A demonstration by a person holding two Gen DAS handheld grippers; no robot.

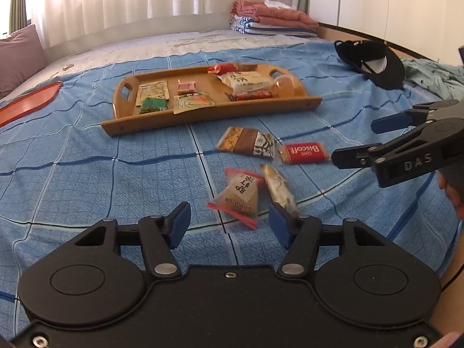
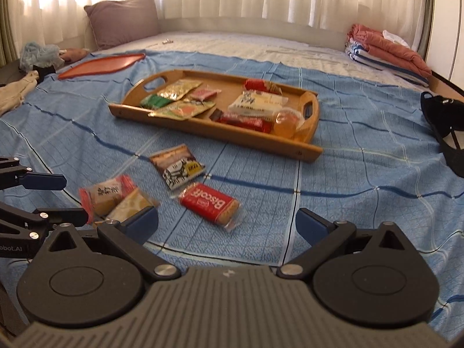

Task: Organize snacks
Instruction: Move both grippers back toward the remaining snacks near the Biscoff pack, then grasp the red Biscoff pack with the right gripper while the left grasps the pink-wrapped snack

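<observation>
Your left gripper hangs low over the blue bedsheet, its jaws partly apart and holding nothing. A cracker packet with red edges lies just in front of the gap, and a gold wrapper touches that packet at your right blue pad. If you close here, I think the pad can catch the gold wrapper too, or push both away, because they lie so close together.

Your right gripper is wide open and empty, just above the sheet, with the red Biscoff packet a little ahead of it and the brown packet behind that. The two grippers are near each other, so they may collide if both reach inward.

The wooden tray already holds several snacks and sits well apart from these four. The sheet is soft, so a thin wrapper may slip under a pad.
</observation>
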